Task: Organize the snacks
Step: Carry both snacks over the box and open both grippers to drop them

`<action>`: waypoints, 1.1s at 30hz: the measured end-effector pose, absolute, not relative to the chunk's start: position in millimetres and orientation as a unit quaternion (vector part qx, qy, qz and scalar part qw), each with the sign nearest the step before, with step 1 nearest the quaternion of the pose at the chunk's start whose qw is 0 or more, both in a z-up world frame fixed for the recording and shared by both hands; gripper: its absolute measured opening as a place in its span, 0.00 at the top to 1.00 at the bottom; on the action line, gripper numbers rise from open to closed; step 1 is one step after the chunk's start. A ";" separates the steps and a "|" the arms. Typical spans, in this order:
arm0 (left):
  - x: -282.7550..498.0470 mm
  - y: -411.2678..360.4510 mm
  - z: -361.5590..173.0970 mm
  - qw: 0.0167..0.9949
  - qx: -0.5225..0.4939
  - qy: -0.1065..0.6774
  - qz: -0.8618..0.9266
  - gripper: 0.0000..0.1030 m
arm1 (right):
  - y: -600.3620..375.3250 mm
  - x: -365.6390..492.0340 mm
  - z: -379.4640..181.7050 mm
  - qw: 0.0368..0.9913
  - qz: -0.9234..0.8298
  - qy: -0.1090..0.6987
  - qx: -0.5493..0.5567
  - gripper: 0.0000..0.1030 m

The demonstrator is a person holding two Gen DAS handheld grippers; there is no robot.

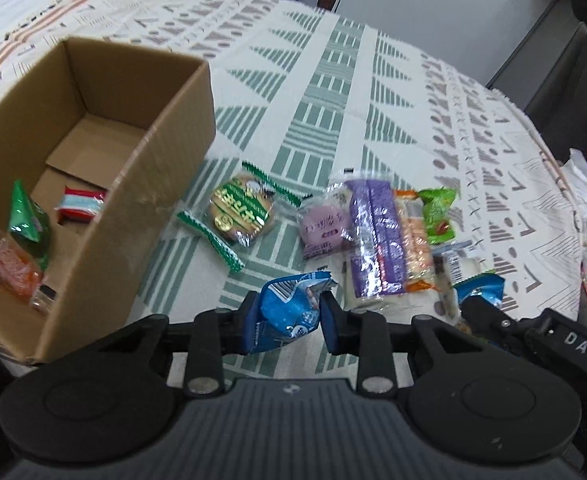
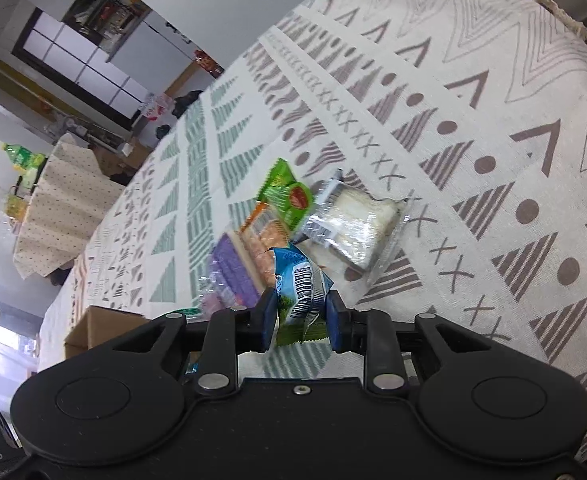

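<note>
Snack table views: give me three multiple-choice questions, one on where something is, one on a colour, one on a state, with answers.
1. Where does the red-and-white packet lie?
A. inside the cardboard box
B. on the tablecloth
C. in a hand-held gripper

2. What colour is the packet in the left hand-held gripper?
A. orange
B. blue
C. purple

3. What is the state of the right hand-held gripper?
A. open and holding nothing
B. shut on a blue-and-green packet
C. out of view

Answers: 1 A, it rests on the box floor. 2 B, blue wrapper sits between the fingers. 3 B, both fingers press the packet's sides.
</note>
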State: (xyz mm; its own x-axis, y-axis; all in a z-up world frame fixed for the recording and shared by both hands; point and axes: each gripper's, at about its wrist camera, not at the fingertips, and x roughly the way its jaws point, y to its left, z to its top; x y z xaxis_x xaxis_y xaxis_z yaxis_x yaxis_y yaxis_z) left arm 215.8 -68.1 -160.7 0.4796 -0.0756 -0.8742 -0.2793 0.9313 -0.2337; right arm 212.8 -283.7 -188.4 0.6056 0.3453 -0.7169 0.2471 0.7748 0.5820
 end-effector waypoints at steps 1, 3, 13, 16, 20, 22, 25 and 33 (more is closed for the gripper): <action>214.7 -66.6 -157.6 0.844 -0.175 0.503 0.061 0.70 | -282.3 211.6 -186.0 0.833 0.033 0.440 0.334 0.75; 212.2 -64.2 -150.2 0.849 -0.176 0.494 0.062 0.70 | -278.6 208.5 -180.7 0.836 0.042 0.434 0.333 0.75; 201.2 -45.8 -110.5 0.871 -0.172 0.453 0.077 0.70 | -257.7 199.7 -156.2 0.851 0.091 0.400 0.329 0.75; 197.0 -39.2 -101.2 0.876 -0.174 0.443 0.084 0.70 | -250.1 197.7 -150.5 0.853 0.107 0.392 0.327 0.75; 192.5 -27.9 -92.8 0.878 -0.178 0.433 0.096 0.70 | -239.5 197.2 -146.0 0.855 0.126 0.384 0.325 0.75; 190.3 -21.5 -89.7 0.879 -0.180 0.429 0.101 0.70 | -233.8 196.6 -144.5 0.855 0.133 0.382 0.324 0.75; 187.7 -10.8 -85.3 0.880 -0.184 0.425 0.108 0.70 | -225.0 197.2 -141.0 0.856 0.146 0.376 0.323 0.75; 182.6 19.1 -80.4 0.879 -0.202 0.415 0.123 0.70 | -197.2 195.7 -136.8 0.858 0.179 0.365 0.315 0.75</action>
